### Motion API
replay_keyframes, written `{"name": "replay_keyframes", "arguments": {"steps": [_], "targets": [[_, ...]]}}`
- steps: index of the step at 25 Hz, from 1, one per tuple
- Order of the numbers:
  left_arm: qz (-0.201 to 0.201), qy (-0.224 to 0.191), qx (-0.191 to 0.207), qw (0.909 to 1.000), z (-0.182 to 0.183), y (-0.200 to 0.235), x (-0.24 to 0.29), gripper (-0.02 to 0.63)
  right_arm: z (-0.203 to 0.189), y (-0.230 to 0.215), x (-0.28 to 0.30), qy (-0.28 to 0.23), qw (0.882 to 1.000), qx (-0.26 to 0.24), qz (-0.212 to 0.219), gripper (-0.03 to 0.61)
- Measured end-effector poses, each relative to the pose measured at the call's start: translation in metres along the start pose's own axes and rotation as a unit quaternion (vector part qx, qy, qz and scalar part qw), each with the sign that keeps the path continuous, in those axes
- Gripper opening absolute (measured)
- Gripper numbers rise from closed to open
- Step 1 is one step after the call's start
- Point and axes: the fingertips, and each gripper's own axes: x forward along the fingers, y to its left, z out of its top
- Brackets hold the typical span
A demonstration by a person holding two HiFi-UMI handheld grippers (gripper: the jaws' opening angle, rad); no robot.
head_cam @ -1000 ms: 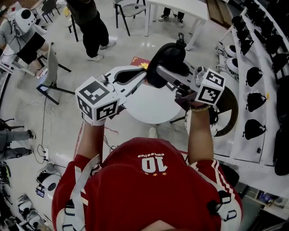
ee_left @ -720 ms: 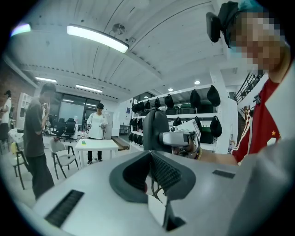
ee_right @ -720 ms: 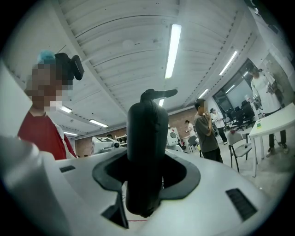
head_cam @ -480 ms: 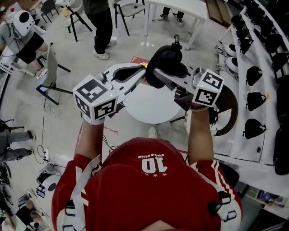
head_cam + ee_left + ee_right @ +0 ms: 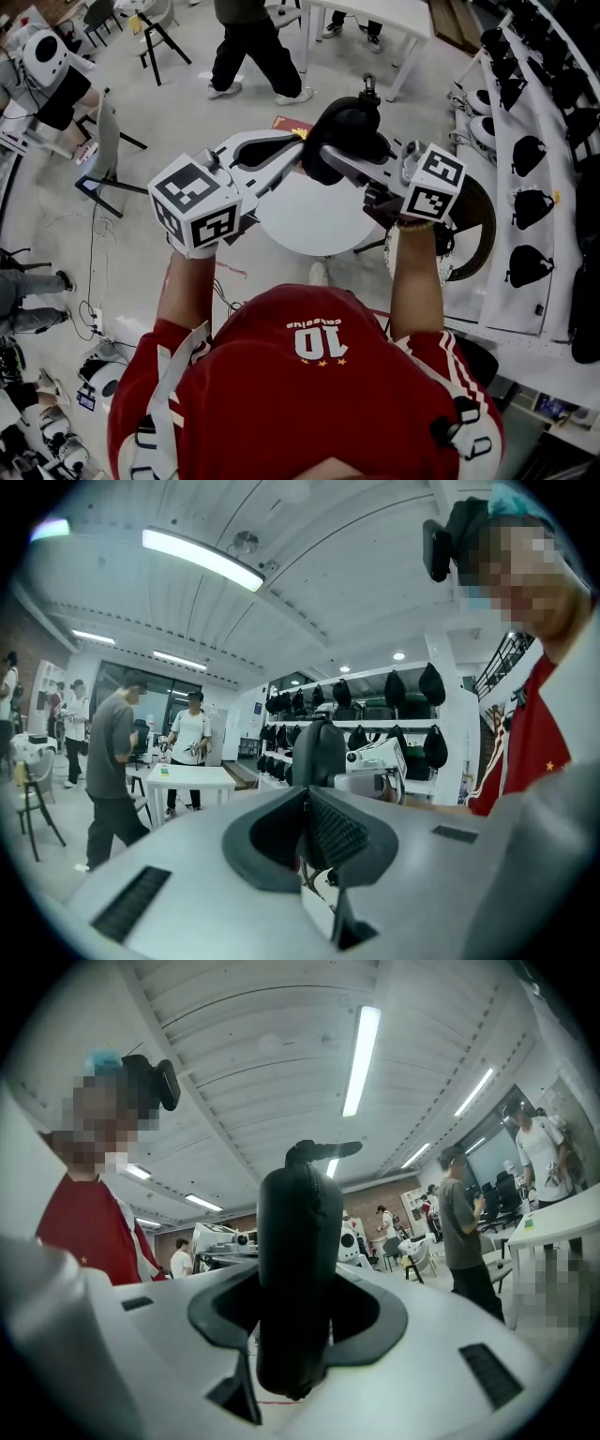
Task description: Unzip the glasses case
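Note:
The black glasses case (image 5: 349,127) is held in the air in front of the person, over a round white table (image 5: 314,220). My right gripper (image 5: 325,155) is shut on the case. In the right gripper view the case (image 5: 298,1279) stands upright between the jaws, and its zip tab (image 5: 328,1150) sticks out free at the top. My left gripper (image 5: 298,152) reaches the case's left side. In the left gripper view its jaws (image 5: 305,803) are pressed together with nothing showing between them, and the case (image 5: 319,752) rises just beyond the tips.
White shelves (image 5: 525,169) with several black bags run along the right. A white rectangular table (image 5: 370,19) and chairs stand at the back. A person (image 5: 253,47) walks across the floor behind, and others stand at the left edge.
Both grippers and the case have stayed where they were. The person in dark trousers in the background has walked to the right.

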Motion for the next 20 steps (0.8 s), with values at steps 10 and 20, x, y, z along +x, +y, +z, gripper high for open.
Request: {"name": "replay_keyframes", "arguments": {"steps": [10, 20], "targets": [[-0.048, -0.046, -0.093, 0.9934, 0.01, 0.002, -0.009, 0.023, 0.004, 0.005, 0.002, -0.023, 0.999, 0.0, 0.029, 0.187], [-0.096, -0.085, -0.163, 0.9782, 0.021, 0.002, -0.017, 0.023, 0.007, 0.015, 0.008, -0.021, 0.998, -0.016, 0.058, 0.186]]}}
